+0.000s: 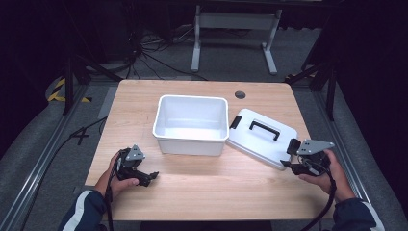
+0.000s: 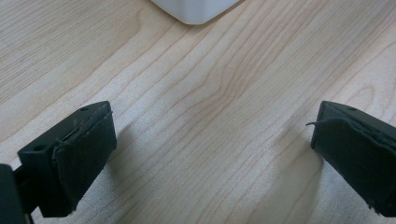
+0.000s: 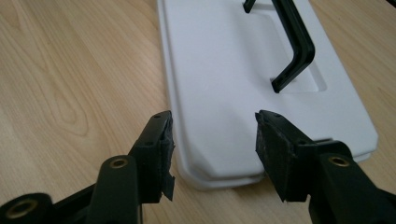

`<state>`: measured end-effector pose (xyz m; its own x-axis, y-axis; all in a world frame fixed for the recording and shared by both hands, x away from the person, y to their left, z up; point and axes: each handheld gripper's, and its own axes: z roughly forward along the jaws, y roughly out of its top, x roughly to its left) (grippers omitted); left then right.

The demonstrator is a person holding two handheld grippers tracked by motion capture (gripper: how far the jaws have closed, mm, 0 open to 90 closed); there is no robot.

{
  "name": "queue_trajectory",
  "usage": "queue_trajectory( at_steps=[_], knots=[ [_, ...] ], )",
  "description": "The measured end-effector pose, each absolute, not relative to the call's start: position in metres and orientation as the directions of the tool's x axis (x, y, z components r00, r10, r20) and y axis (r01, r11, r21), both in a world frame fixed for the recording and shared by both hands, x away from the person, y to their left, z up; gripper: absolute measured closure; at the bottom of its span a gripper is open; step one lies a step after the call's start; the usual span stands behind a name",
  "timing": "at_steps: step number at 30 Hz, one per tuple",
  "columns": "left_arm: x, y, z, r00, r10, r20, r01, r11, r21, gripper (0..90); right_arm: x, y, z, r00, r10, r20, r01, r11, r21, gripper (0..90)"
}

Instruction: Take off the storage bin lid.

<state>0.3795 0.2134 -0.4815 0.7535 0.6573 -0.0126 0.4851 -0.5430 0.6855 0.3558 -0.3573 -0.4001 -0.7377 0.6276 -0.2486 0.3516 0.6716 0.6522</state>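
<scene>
On the pale wood desk point(image 1: 202, 192), the right gripper point(image 3: 212, 140) holds its fingers spread around the white lid's point(image 3: 224, 79) near corner, not pinching. The left gripper point(image 2: 210, 154) rests spread. Next likely: close, lift toward the bin point(image 1: 191, 139).

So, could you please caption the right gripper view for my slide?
Right gripper, jaws open, nears the corner of the white lid lying on the wooden table.
</scene>
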Motion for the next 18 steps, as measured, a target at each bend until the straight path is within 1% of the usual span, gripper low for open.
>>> queue_trajectory(
  at_steps=[2, 6, 10, 14, 17, 18],
  knots=[
    [0.379, 0.213, -0.481, 0.753, 0.658, -0.013, 0.486, -0.543, 0.685, 0.5, 0.352, -0.359, -0.405, -0.74, 0.623, -0.252, 0.348, 0.676, 0.649, 44.7],
    [0.379, 0.213, -0.481, 0.753, 0.658, -0.012, 0.485, -0.543, 0.685, 0.5, 0.344, -0.363, -0.417, -0.739, 0.635, -0.225, 0.361, 0.655, 0.664, 41.9],
    [0.38, 0.213, -0.481, 0.753, 0.658, -0.013, 0.486, -0.543, 0.685, 0.5, 0.337, -0.366, -0.431, -0.725, 0.661, -0.194, 0.396, 0.631, 0.667, 39.7],
    [0.38, 0.213, -0.481, 0.753, 0.658, -0.014, 0.486, -0.542, 0.686, 0.4, 0.333, -0.372, -0.444, -0.698, 0.702, -0.142, 0.449, 0.584, 0.676, 37.2],
    [0.38, 0.213, -0.481, 0.756, 0.654, -0.012, 0.483, -0.546, 0.684, 0.4, 0.332, -0.377, -0.456, -0.676, 0.73, -0.098, 0.493, 0.548, 0.676, 32.2],
    [0.38, 0.213, -0.481, 0.758, 0.652, -0.012, 0.482, -0.548, 0.684, 0.4, 0.331, -0.378, -0.458, -0.671, 0.737, -0.078, 0.498, 0.526, 0.689, 32.1]
  ],
)
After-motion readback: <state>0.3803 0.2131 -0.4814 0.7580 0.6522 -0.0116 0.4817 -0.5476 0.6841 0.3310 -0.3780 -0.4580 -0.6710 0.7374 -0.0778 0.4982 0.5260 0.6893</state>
